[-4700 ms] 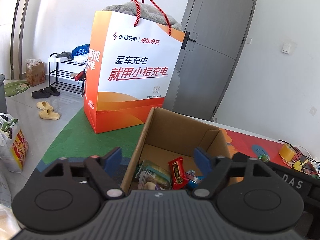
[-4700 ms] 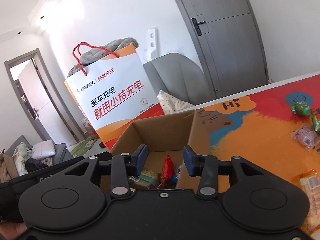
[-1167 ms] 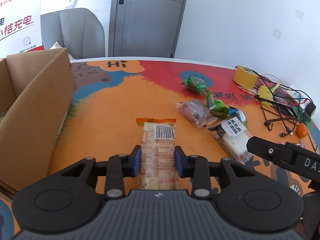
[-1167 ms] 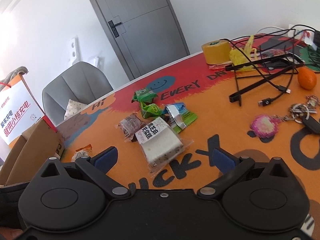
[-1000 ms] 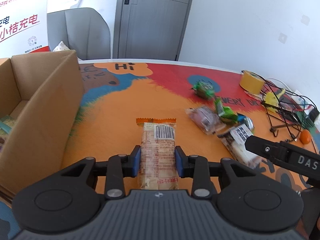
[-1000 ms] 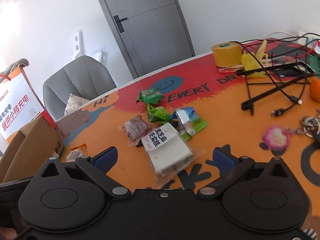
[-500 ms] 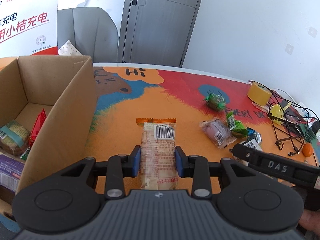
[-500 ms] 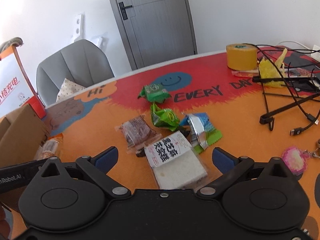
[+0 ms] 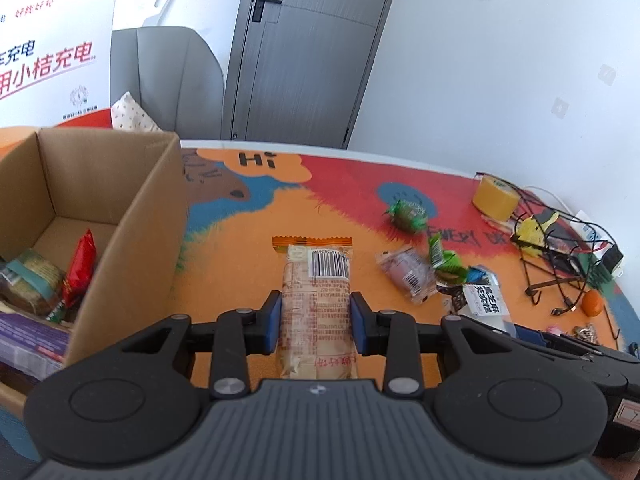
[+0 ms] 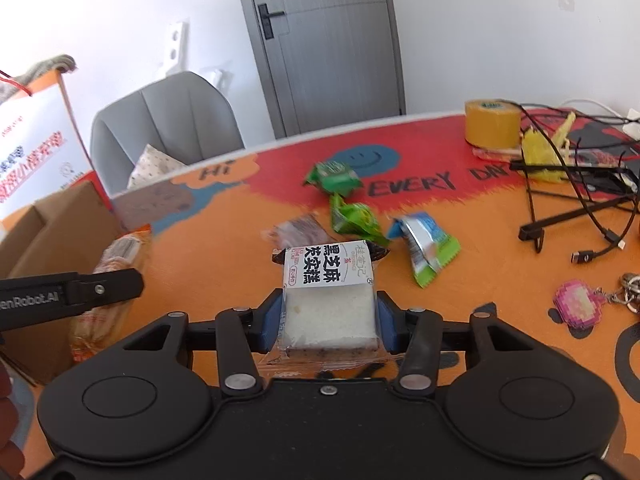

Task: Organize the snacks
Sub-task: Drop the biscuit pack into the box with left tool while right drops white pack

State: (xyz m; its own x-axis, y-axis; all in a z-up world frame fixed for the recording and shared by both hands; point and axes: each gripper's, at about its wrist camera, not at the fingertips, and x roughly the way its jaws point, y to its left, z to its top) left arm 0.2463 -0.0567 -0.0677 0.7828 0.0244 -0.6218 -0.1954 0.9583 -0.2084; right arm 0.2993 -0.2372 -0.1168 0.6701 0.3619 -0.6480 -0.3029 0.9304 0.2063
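My left gripper [image 9: 315, 322] is shut on a long orange-ended biscuit pack [image 9: 316, 276] and holds it above the table, right of the open cardboard box [image 9: 132, 216]. The box holds a red packet [image 9: 82, 260] and other snacks. My right gripper [image 10: 330, 320] is shut on a white sesame cake pack [image 10: 330, 292] with a black-lettered label. Loose snacks lie on the orange mat: a brown packet [image 10: 298, 232], green packets [image 10: 354, 218] [image 10: 332, 176] and a blue-green packet [image 10: 426, 246]. The biscuit pack also shows in the right wrist view [image 10: 120, 252].
A yellow tape roll [image 10: 492, 124], black cables and a wire stand [image 10: 580, 200] crowd the right side. A pink keychain [image 10: 578, 306] and an orange fruit [image 9: 592, 304] lie near the front right. A grey chair [image 10: 168, 120] and a paper bag [image 9: 48, 40] stand behind.
My right gripper has moved onto the sesame cake pack and closed on it. My left gripper has carried the biscuit pack left, so more of the box shows.
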